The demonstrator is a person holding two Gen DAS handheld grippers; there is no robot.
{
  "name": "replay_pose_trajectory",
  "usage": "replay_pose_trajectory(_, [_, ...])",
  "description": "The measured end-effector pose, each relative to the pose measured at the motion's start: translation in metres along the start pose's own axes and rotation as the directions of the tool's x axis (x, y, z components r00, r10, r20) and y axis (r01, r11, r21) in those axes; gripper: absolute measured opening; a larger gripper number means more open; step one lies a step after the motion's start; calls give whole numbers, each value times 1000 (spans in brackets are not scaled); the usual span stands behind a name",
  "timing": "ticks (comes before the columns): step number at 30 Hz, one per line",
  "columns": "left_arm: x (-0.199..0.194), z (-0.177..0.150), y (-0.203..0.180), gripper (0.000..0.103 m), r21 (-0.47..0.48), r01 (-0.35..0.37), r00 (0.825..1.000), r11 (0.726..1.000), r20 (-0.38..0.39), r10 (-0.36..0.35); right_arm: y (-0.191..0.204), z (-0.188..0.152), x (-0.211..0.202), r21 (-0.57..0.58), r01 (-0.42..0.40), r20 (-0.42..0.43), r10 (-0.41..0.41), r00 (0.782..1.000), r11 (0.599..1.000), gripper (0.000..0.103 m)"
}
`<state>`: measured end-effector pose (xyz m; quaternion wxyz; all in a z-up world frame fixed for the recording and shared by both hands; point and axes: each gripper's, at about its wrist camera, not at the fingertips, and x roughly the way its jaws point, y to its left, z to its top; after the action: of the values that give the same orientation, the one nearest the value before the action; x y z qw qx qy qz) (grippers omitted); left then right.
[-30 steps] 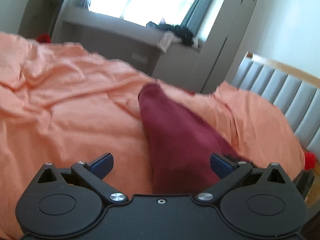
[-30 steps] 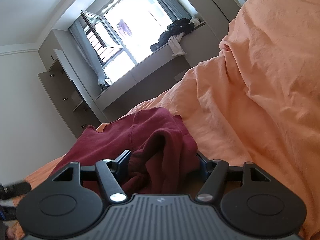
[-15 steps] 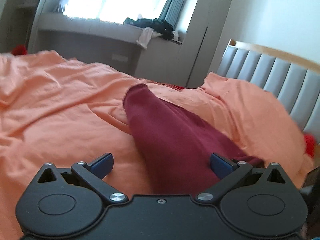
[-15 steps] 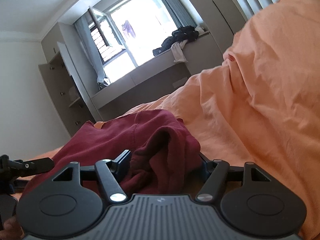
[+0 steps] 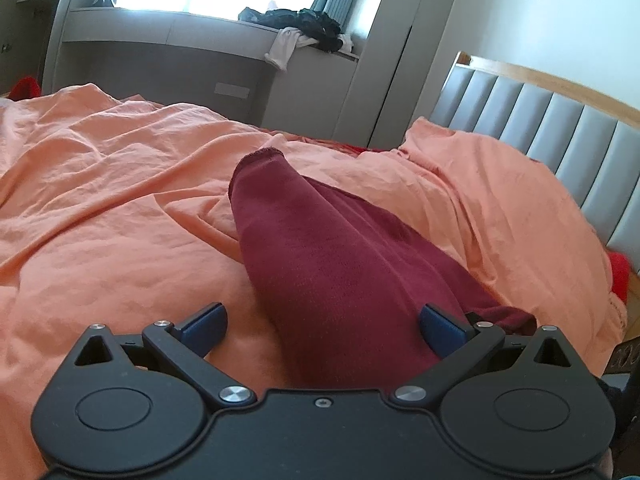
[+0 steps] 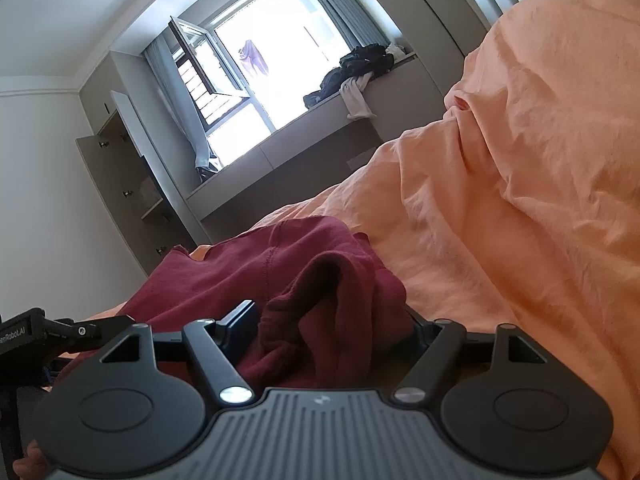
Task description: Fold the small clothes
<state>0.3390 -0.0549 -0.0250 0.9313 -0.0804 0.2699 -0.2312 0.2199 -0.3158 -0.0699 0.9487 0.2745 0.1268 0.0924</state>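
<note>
while r gripper [image 6: 332, 326] jaws widen round maroon garment [image 6: 288, 280], l gripper [image 5: 323, 322] wide open, holds nothing.

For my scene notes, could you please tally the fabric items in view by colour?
Dark red: 1, the garment on the bed.
Orange: 1, the bedsheet.
Black: 1, the clothes heap on the window ledge.
White: 1, the cloth hanging off that ledge.
Total: 4
</note>
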Motion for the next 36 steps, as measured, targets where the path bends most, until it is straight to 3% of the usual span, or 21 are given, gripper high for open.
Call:
replay_pose_trajectory(6, [0,6,5,87,-62,60,998,996,-33,-62,0,1,1,39,-5,-5,5,1000,999,71])
replay_pose_trajectory(8, [1,8,7,70,-82,85,995,993,-43,-89,-1,2,1,71,-17,-9,18,1000,997,65])
replay_pose_trajectory(10, [0,10,3,59,-77,79,995,994,-46,-83,2,3,2,85,-22,-11,23,1000,996,52])
replay_pose_trajectory(11, [-1,11,-1,47,-59,63,997,996,-46,-66,6,3,1,71,-14,-4,14,1000,997,48])
replay_pose_trajectory(14, [-3,17,-8,29,-25,38,998,999,-49,-39,26,4,-5,-41,21,35,-20,999,999,41])
replay_pose_trajectory(16, [-6,22,-12,25,-4,34,998,999,-46,-34,38,6,-9,-102,32,71,-25,997,994,38])
replay_pose_trajectory(20, [-22,38,-11,21,48,38,999,998,11,-38,59,13,-12,-125,-5,150,24,988,992,37])
replay_pose_trajectory(24, [-48,52,1,21,79,-18,993,997,114,8,90,18,4,-142,-58,201,86,976,988,36])
replay_pose_trajectory(27, [-69,58,17,22,94,-83,975,992,214,62,118,19,20,-199,-104,234,150,961,975,36])
replay_pose_trajectory(30, [-83,58,41,24,43,-121,950,992,293,103,143,20,38,-247,-143,237,203,950,958,36])
replay_pose_trajectory(34, [-79,58,74,25,-68,-152,951,986,260,165,155,18,67,-176,-178,160,207,965,968,36])
replay_pose_trajectory(36, [-72,57,85,25,-96,-185,956,978,214,202,159,13,80,-187,-155,114,179,977,970,36])
